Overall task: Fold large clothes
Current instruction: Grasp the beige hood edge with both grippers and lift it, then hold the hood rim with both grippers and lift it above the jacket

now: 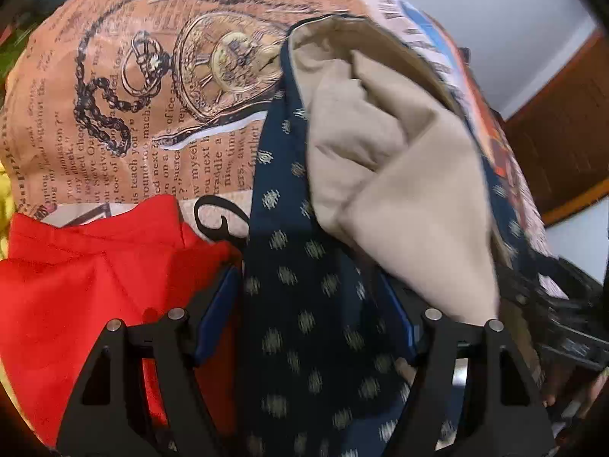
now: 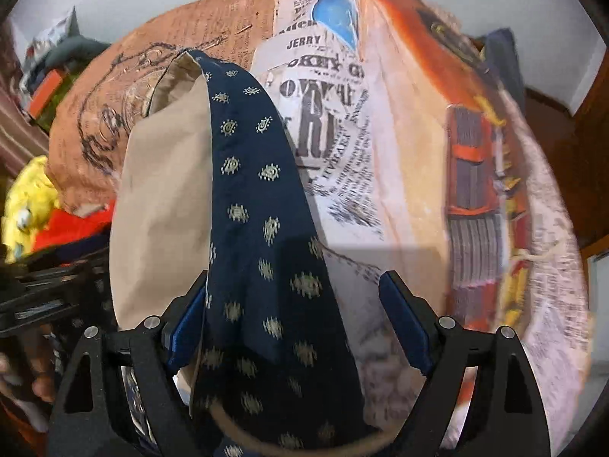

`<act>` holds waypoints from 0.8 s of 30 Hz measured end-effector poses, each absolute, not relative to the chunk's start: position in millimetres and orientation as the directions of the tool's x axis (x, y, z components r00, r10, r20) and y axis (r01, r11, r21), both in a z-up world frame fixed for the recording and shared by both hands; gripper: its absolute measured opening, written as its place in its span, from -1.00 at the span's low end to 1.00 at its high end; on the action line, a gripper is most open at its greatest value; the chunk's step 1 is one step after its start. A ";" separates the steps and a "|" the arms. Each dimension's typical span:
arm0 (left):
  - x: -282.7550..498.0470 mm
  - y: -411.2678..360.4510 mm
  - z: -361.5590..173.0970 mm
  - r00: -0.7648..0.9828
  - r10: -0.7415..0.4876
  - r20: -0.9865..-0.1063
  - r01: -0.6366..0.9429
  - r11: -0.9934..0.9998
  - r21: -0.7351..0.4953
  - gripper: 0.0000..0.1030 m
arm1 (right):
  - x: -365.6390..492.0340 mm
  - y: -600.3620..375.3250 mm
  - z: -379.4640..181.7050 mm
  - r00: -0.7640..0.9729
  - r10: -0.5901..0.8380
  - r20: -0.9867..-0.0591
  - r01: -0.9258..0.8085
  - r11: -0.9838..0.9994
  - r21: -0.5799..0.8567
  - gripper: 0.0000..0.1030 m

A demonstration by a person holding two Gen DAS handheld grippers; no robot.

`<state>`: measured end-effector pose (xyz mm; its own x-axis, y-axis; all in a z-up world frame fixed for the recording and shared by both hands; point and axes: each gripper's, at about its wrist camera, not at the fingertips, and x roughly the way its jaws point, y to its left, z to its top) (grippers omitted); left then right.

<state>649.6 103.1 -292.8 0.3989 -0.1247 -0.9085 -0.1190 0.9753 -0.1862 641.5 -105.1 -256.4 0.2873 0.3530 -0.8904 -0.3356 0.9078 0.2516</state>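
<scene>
A navy garment with small cream motifs (image 1: 300,304) and a beige lining (image 1: 399,175) hangs lifted over a printed bedspread (image 1: 125,122). My left gripper (image 1: 304,320) has its jaws wide apart with the navy cloth draped between them. My right gripper (image 2: 297,323) also stands open, the same navy garment (image 2: 262,205) and its beige lining (image 2: 163,198) lying between its blue pads (image 2: 403,320). The cloth's far edge rests on the bedspread (image 2: 342,160). The other gripper shows at the left edge of the right wrist view (image 2: 42,289).
A red garment (image 1: 87,289) lies on the bed to the left of my left gripper. A yellow soft item (image 2: 26,205) sits at the bed's left edge. A wooden door (image 1: 563,144) and white wall stand at the right.
</scene>
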 end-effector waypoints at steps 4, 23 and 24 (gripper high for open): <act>656.6 106.2 -311.7 0.384 -0.153 -0.911 -0.169 0.958 -0.232 0.13 | 641.6 -108.4 -258.1 0.307 0.378 -0.873 -0.373 0.892 0.255 0.50; 544.0 67.5 -182.9 0.599 -0.113 -0.792 0.041 0.993 -0.111 -0.79 | 566.3 -140.6 -174.5 0.427 0.509 -0.747 -0.460 0.834 0.305 -0.83; 530.5 65.8 -178.0 0.598 -0.130 -0.791 0.065 0.991 -0.113 -0.79 | 556.9 -140.8 -168.6 0.430 0.512 -0.743 -0.473 0.829 0.298 -0.83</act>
